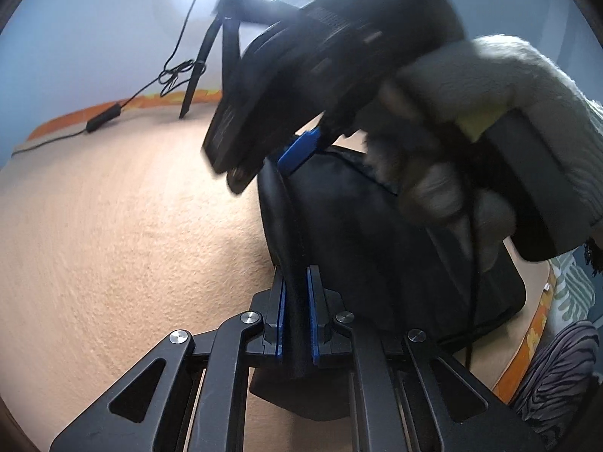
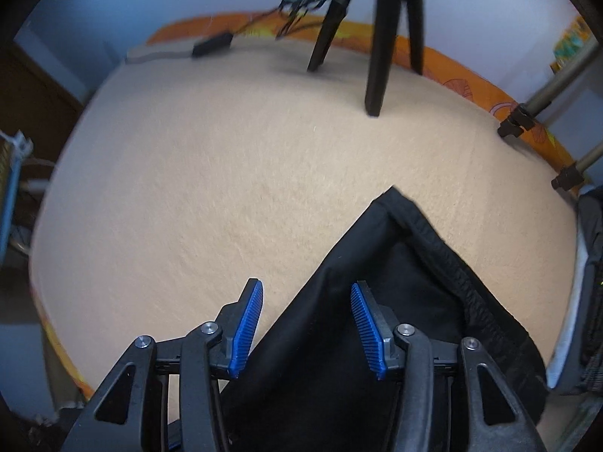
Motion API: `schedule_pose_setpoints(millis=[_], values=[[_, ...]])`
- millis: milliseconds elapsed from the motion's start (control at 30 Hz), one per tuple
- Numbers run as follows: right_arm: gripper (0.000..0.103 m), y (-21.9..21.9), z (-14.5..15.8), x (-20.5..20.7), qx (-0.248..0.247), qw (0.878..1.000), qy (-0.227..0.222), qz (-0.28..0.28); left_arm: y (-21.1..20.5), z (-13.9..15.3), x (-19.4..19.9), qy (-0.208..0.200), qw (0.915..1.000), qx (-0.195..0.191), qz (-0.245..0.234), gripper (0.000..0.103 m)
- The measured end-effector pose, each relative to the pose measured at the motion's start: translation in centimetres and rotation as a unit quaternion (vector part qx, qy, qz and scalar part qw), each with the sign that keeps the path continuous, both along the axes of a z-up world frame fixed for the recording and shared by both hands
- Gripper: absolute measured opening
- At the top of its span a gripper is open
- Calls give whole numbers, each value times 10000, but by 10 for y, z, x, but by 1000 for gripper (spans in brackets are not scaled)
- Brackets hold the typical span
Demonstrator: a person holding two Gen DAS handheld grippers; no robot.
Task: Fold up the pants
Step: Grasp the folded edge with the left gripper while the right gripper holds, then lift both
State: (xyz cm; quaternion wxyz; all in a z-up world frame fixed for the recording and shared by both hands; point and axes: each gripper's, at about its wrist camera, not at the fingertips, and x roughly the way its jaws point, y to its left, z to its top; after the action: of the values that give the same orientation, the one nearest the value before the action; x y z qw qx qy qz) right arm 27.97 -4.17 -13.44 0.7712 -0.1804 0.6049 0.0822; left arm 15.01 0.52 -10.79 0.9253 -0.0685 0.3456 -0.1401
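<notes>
The left tongs [image 1: 296, 301] are pinched on a rolled edge of the black pants [image 1: 361, 248], the blue pads pressed against a thick ridge of fabric. The right tongs [image 2: 306, 324] stand spread, nothing pressed between the pads, poised over the garment's left edge. The pants [image 2: 361, 324] lie on a beige blanket [image 2: 226, 173] over what seems a bed, near its front right part, with the elastic waistband [image 2: 452, 263] running down the right side from a peaked corner.

The fold is judged partly made. For the step in hand, the pinched edge is best kept taut and carried low across the fabric, while a second hold is taken by the right tongs, so that the layers are laid flush.

Fabric is noted as matte, thin, soft, creased at the corner. Tripod legs [image 2: 377, 37] are kept well apart
</notes>
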Motion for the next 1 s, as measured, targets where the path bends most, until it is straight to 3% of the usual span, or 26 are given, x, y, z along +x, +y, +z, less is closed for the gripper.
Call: schedule_pose_setpoints(millis=[33,67,167,267,300,333,400,433,467,500,533,733,1000], values=[[46,2,-3,0,-77,10000,15,8,-1,1,0,-7,10000,-3,-4,8],[33,4,-6,-1,-185,9998,-17,3,-2,1,0,-9,10000,11,5,8],[18,2,-7,-3,-153,9998,-83,-30,-3,1,3,54,10000,41,21,9],[4,-7,-2,-4,116,9997,-120,-179,-3,-1,7,94,9996,222,163,23],[3,-10,-1,-5,191,9995,-146,-226,-5,-3,7,133,9993,307,174,34],[2,-13,1,-6,255,9992,-175,-259,-7,-5,8,141,9989,412,199,39],[2,-15,4,-9,366,9986,-241,-310,-10,-11,9,214,9979,588,178,39],[2,-18,7,-11,440,9980,-281,-346,-11,-15,11,282,9978,590,132,36],[2,-20,10,-14,507,9975,-310,-371,-11,-16,11,309,9981,519,90,29],[2,-22,13,-16,564,9971,-341,-385,-10,-16,11,301,9986,438,62,15],[1,-22,14,-18,611,9966,-373,-396,-10,-13,10,259,9989,385,30,12],[1,-46,42,-35,1158,9902,-604,-501,-22,17,-4,-249,9991,196,-278,8],[1,-86,96,-69,1683,9790,-1022,-525,-58,49,-27,-593,9961,-198,-625,8]])
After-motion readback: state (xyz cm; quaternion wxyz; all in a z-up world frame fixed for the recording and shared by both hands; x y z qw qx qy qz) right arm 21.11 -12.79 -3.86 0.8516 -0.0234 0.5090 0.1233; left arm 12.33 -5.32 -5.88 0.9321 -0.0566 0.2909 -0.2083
